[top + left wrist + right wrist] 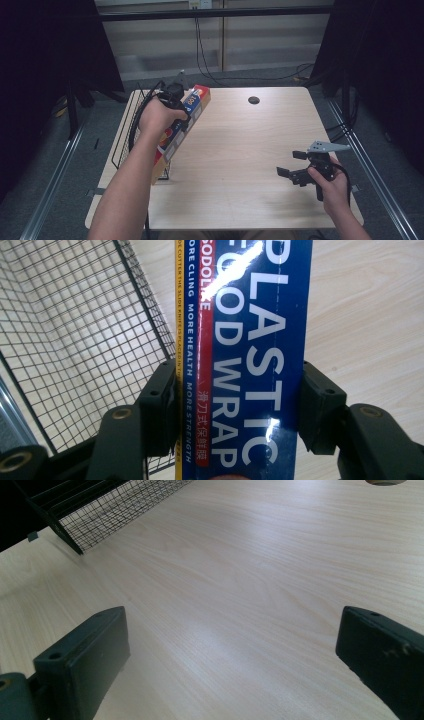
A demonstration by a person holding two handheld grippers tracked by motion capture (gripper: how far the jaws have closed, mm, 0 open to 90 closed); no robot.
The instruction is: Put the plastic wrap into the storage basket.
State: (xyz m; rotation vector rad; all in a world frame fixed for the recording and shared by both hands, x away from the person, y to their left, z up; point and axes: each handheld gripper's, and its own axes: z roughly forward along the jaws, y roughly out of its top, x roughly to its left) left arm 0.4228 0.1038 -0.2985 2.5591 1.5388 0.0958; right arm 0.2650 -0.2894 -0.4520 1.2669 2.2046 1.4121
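Long box held mid-length, beside the basket.
Left tongs point(235, 410) clench the wrap box point(245, 340) above the surface point(240, 150) by the wire basket point(75, 340); right tongs point(230, 660) released. It could pivot and catch the rim.

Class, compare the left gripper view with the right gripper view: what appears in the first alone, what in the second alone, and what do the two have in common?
Left gripper view alone: the plastic wrap box, blue with white lettering, clamped between the left gripper's jaws.

Right gripper view alone: the right gripper with jaws wide apart and nothing between them, plus the edge of a dark round hole in the tabletop.

Both: the black wire basket and the light wooden table.
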